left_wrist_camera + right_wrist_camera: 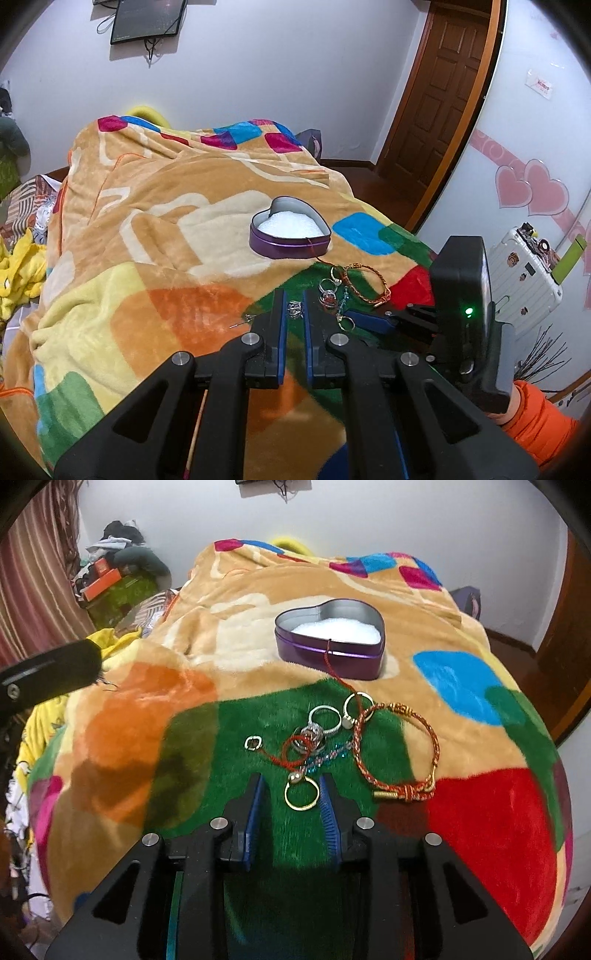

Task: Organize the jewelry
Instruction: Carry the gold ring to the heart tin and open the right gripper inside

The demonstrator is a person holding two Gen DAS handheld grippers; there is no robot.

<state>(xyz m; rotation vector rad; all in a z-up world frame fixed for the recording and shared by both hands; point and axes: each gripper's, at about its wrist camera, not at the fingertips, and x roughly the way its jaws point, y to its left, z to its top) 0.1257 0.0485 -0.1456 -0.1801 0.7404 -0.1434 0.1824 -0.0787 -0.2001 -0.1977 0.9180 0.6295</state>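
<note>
Here the heart-shaped tin (pixel 328 653) holds white padding (pixel 336 630); left tool (pixel 294 306) together, right tool (pixel 293 786) apart.

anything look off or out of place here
Yes: a thin red cord hangs over the rim of the open purple heart-shaped tin, trailing down into the tangled pile of rings on the blanket.
</note>
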